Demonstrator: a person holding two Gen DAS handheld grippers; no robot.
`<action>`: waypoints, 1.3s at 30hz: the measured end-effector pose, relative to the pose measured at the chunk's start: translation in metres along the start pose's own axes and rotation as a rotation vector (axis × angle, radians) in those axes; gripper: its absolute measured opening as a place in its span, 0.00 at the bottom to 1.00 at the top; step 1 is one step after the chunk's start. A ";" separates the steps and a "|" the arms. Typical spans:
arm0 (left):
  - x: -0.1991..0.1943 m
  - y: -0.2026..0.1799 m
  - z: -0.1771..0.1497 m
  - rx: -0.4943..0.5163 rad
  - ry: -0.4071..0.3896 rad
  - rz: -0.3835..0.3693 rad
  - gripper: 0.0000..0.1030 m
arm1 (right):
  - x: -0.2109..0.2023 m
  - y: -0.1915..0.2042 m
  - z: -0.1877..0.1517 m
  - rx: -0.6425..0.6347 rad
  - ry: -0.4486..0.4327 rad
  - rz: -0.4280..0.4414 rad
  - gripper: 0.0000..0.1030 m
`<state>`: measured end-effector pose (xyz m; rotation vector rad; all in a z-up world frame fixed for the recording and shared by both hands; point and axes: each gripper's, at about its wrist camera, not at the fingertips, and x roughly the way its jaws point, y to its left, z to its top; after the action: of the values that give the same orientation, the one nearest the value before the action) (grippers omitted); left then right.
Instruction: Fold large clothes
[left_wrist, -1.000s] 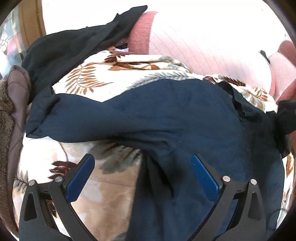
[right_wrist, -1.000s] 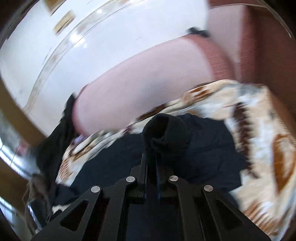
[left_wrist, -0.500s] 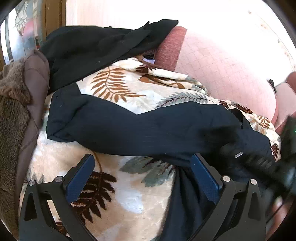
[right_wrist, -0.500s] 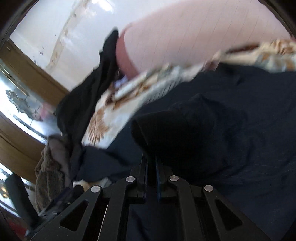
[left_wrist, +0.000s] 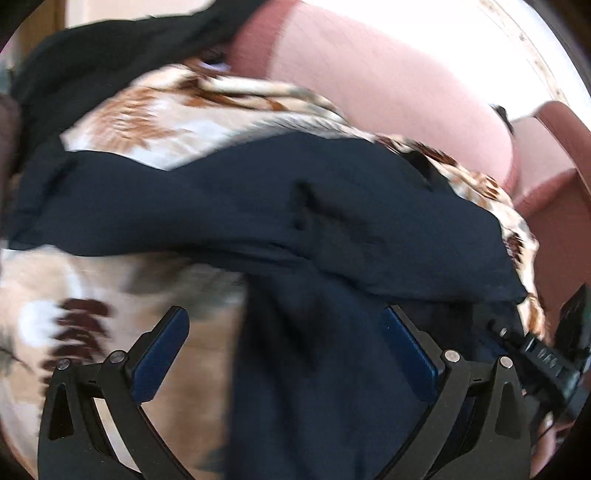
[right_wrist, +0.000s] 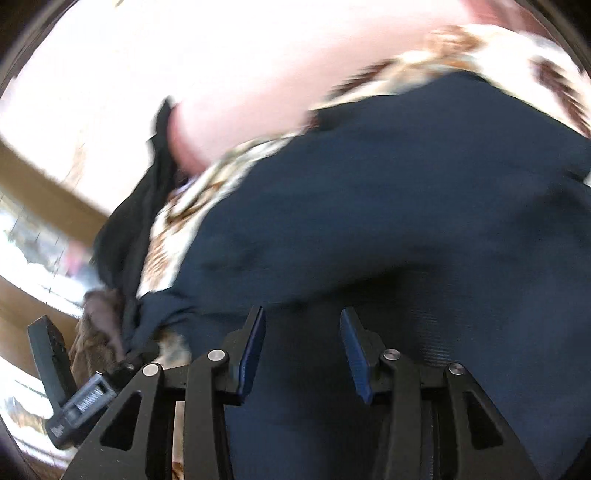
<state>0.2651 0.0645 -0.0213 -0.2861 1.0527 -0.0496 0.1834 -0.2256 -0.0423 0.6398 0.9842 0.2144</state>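
Note:
A large navy garment (left_wrist: 295, 206) lies across a cream blanket with brown leaf print (left_wrist: 147, 122); one part runs left to right, another part hangs toward me. My left gripper (left_wrist: 284, 332) is open and empty just above the near part of the garment. The garment fills the right wrist view (right_wrist: 388, 221). My right gripper (right_wrist: 303, 332) is open there, over the cloth, with nothing between its blue pads. Both views are motion blurred.
A pink sofa back (left_wrist: 388, 85) stands behind the blanket. A black garment (left_wrist: 110, 59) is draped at the far left, also in the right wrist view (right_wrist: 136, 229). A brown furry coat (right_wrist: 99, 325) lies at the left. The other gripper's body (left_wrist: 546, 362) shows at the right edge.
My right gripper has opened and let go of the navy cloth it was pinching; the garment's right part now lies folded over the middle. My left gripper stayed open and shifted slightly.

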 end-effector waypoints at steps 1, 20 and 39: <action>0.005 -0.009 0.004 -0.002 0.013 -0.015 1.00 | -0.007 -0.015 0.001 0.032 -0.012 -0.001 0.43; 0.039 -0.004 0.032 -0.115 0.119 0.096 0.03 | -0.031 -0.160 0.062 0.556 -0.261 0.287 0.49; 0.007 -0.031 0.016 0.020 0.050 0.016 0.14 | -0.115 -0.143 0.074 0.321 -0.369 0.187 0.38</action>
<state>0.2853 0.0362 -0.0123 -0.2597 1.1038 -0.0528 0.1653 -0.4205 -0.0170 1.0270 0.6053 0.0963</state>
